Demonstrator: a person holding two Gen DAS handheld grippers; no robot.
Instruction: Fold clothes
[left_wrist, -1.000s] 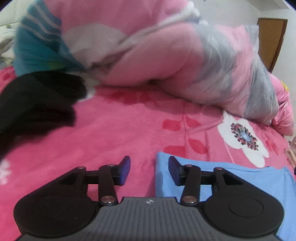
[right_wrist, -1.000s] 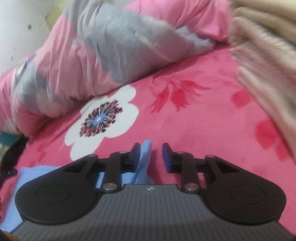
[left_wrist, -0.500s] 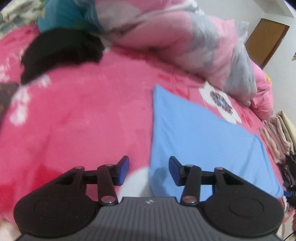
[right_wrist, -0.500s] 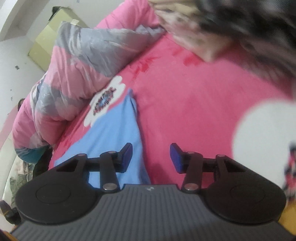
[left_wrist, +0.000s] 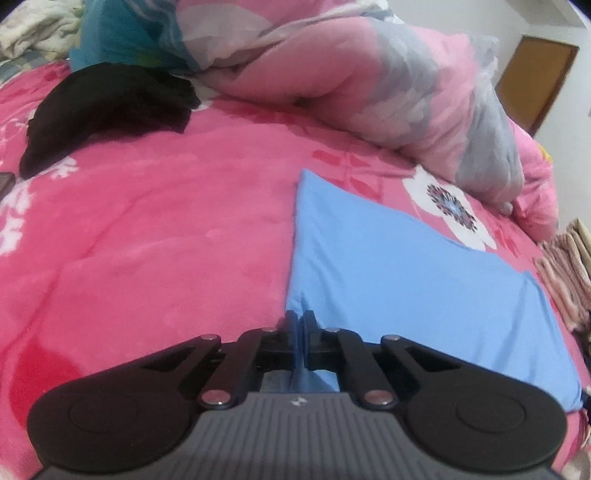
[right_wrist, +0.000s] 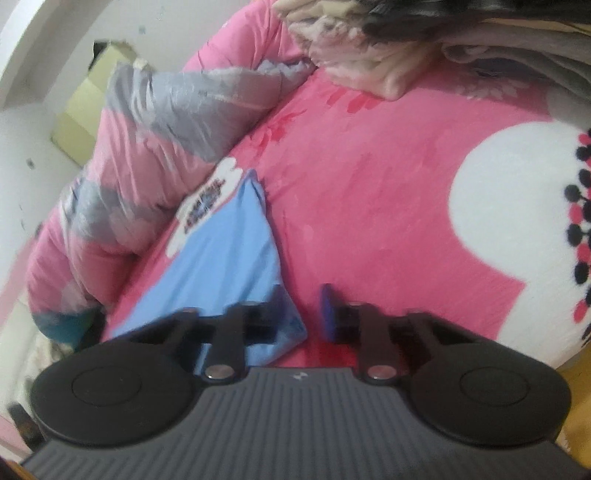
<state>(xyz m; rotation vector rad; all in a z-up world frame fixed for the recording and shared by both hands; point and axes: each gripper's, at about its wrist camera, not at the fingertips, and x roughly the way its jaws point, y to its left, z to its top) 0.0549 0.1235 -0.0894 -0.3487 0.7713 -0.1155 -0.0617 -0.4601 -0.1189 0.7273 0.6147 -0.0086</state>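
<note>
A light blue cloth (left_wrist: 406, 277) lies flat on the pink flowered bed cover (left_wrist: 166, 221). My left gripper (left_wrist: 299, 325) is at the cloth's near left corner. Its jaws are closing and pinch a fold of the blue fabric between the pads. In the right wrist view the same blue cloth (right_wrist: 229, 251) runs away to the upper left. My right gripper (right_wrist: 304, 314) is at its near right corner. Its jaws are closing but still stand apart, with the corner of the cloth between them and lying against the left finger (right_wrist: 277, 314).
A rolled pink and grey duvet (left_wrist: 369, 81) lies along the far side of the bed. A black garment (left_wrist: 107, 103) sits at the far left. A pile of beige and grey clothes (right_wrist: 369, 62) lies to the right. A brown door (left_wrist: 532, 81) is behind.
Both grippers have drawn back from the cloth's far edge to its near corners. The left jaws have shut on the fabric and the right jaws have narrowed around the other corner.
</note>
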